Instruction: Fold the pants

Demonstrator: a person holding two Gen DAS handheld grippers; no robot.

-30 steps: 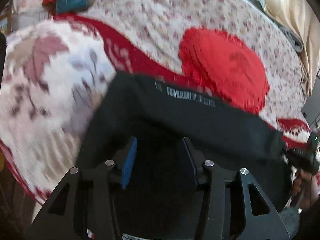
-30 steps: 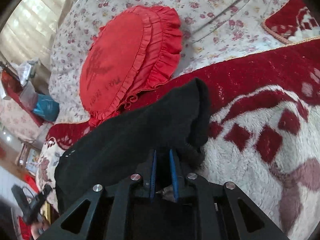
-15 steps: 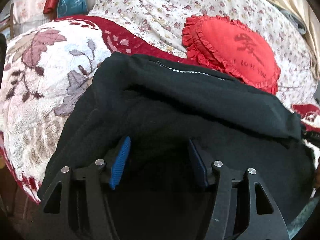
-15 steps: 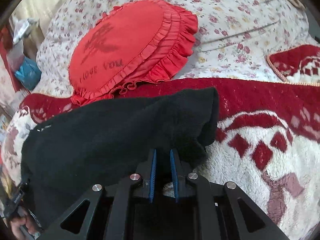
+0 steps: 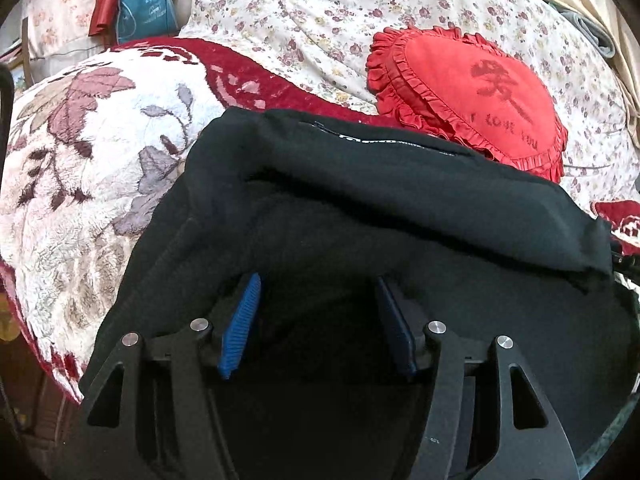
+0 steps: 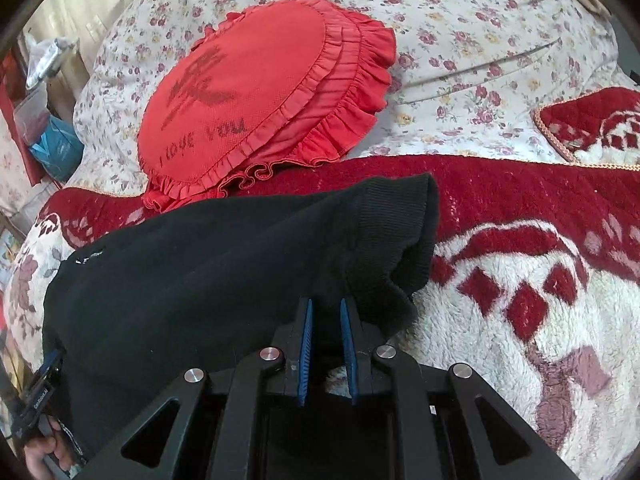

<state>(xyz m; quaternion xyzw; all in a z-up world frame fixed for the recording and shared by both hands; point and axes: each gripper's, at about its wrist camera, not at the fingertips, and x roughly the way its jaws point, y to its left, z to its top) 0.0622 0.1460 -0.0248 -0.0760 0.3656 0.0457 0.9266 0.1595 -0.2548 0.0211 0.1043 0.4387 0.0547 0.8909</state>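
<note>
Black pants (image 5: pixel 360 200) lie folded on a red and white fleece blanket (image 5: pixel 80 168) on a bed. In the left wrist view my left gripper (image 5: pixel 318 292) is open, its blue pads wide apart over the black cloth, gripping nothing. In the right wrist view my right gripper (image 6: pixel 326 312) is shut on the ribbed cuff end of the pants (image 6: pixel 280 264), which bunches just ahead of the blue pads (image 6: pixel 306 332). The left gripper's body (image 6: pixel 36 400) shows at the lower left edge of the right wrist view.
A red heart-shaped frilled cushion (image 5: pixel 472 92) (image 6: pixel 256 88) lies just behind the pants on a floral quilt (image 5: pixel 320 20). A blue bag (image 5: pixel 144 4) stands past the bed's far left. The blanket (image 6: pixel 540 280) extends right of the cuff.
The left gripper has opened and let go of the pants. Both grippers have moved forward and down, and the pants now lie on the blanket. The right gripper stays shut on the cuff.
</note>
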